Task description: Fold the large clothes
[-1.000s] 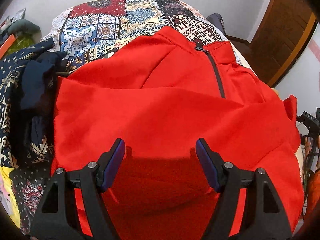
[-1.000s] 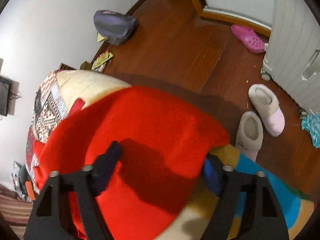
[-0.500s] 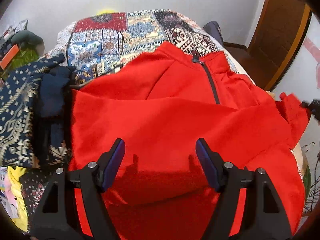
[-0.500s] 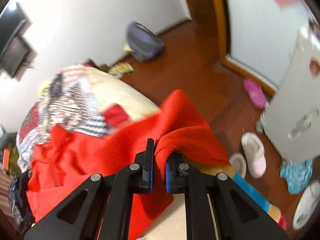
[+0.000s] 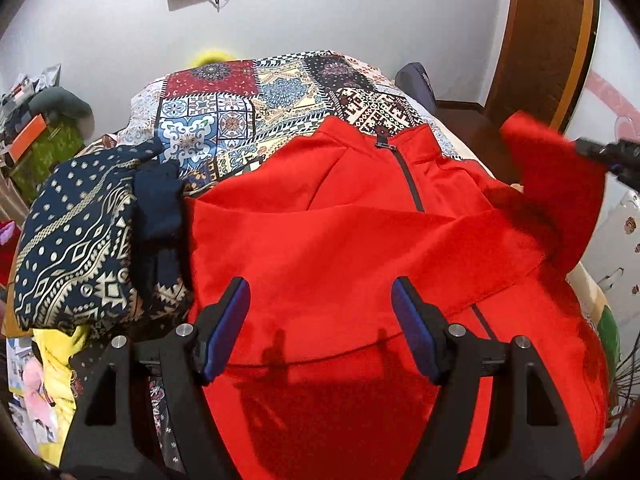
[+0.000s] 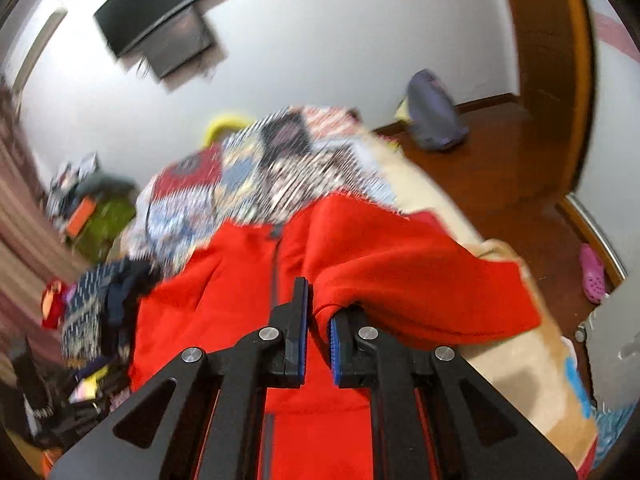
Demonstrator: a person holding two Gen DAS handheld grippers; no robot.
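A large red zip jacket (image 5: 360, 248) lies front up on a bed, collar toward the far wall. My left gripper (image 5: 320, 320) is open and empty, hovering above the jacket's lower half. My right gripper (image 6: 318, 320) is shut on the jacket's right sleeve (image 6: 420, 280) and holds it lifted off the bed. In the left wrist view the right gripper (image 5: 608, 156) shows at the right edge with the raised sleeve (image 5: 556, 184) hanging from it.
A patchwork quilt (image 5: 280, 96) covers the bed. A navy patterned garment (image 5: 80, 240) lies heaped left of the jacket. A grey bag (image 6: 434, 112) and a pink clog (image 6: 592, 274) lie on the wooden floor at right. A TV (image 6: 160, 20) hangs on the far wall.
My right gripper closed on the sleeve at the bed's right edge, then lifted it and swung toward the jacket's middle. My left gripper rose and drew back a little, staying open.
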